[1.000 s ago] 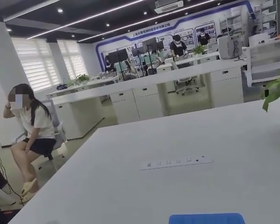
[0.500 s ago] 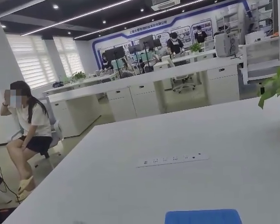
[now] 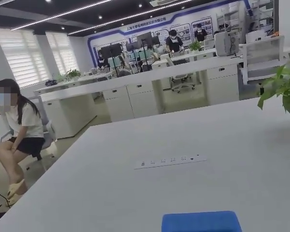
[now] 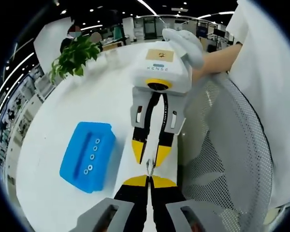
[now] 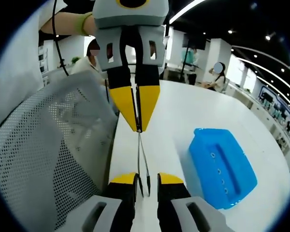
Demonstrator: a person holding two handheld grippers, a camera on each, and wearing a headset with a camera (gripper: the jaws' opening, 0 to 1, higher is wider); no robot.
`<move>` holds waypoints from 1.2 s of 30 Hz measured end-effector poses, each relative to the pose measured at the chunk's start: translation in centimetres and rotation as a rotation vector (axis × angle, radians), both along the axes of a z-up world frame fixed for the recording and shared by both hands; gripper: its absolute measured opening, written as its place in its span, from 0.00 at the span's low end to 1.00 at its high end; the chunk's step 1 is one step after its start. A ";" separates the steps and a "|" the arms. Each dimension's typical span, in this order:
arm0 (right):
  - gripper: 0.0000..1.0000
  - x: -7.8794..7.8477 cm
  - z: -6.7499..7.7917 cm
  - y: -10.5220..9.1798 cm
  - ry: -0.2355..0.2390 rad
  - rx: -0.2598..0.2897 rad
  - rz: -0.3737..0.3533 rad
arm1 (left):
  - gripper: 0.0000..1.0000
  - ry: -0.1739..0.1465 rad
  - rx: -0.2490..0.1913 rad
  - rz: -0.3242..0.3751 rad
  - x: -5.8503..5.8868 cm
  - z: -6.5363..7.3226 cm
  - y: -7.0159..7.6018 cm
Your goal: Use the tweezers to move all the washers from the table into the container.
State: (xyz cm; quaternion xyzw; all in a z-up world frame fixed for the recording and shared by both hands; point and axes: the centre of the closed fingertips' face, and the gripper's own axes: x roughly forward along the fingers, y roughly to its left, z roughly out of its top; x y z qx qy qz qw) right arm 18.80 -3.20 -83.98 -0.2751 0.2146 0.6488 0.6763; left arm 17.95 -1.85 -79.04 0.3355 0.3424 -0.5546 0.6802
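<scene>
- The left claw (image 4: 149, 182) is clamped shut on one end of the tweezers (image 5: 141, 159). In the right gripper view its yellow tips meet on the metal, and the two tines run out from them.
- The right claw (image 5: 146, 180) faces it head-on, jaws apart on either side of the tines' free ends. The tines are spread, so I judge there is no squeeze on them yet.
- The tweezers' long axis lies along the line between the two claws, over the near edge of the tabletop (image 3: 232, 154) and beside a mesh chair (image 4: 232, 145).
- The washers (image 4: 92, 156) lie in a row in the groove of a blue tray (image 4: 72, 166) on the tabletop. The tray is off to the side of the claws: leftward in the left gripper view, rightward in the right gripper view. Its groove runs roughly parallel to the tweezers.
- The coming move likely turns on that. Once one claw has the tweezers alone, the tips must swing sideways, across their axis, and down to the groove. Neither claw looks clearly nearer the tray.
- Hard to make out:
  - whether the tray is the container or only the washers' bed;
  - how many washers there are, as they are tiny;
  - whether the right jaws touch the tines.
- In the head view the tray is cut off by the bottom edge.
</scene>
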 end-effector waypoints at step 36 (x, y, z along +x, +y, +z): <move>0.32 0.8 -1.4 -1.1 0.086 -0.014 -0.094 | 0.00 0.109 0.083 0.099 1.4 -6.9 4.5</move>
